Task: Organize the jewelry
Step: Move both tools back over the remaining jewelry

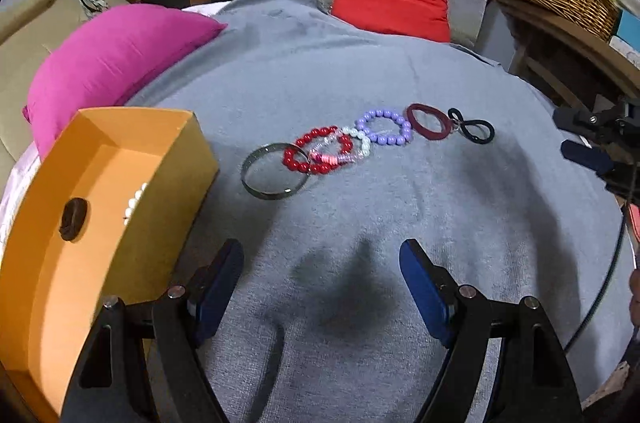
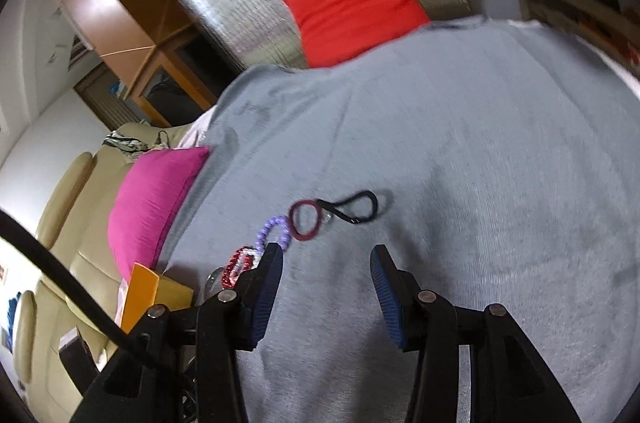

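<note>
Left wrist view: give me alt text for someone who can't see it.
A row of bracelets and hair ties lies on a grey blanket, beyond the empty, open left gripper. An orange box at left holds a few pieces.

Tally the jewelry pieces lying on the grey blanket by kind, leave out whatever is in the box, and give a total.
Metal bangle: 1
Beaded bracelets: 4 (red, pink-and-clear, white, purple)
Elastic hair bands: 2 (maroon, black)
Total: 7

The overlapping bracelets in the middle are hard to separate, so that count is a best reading.
</note>
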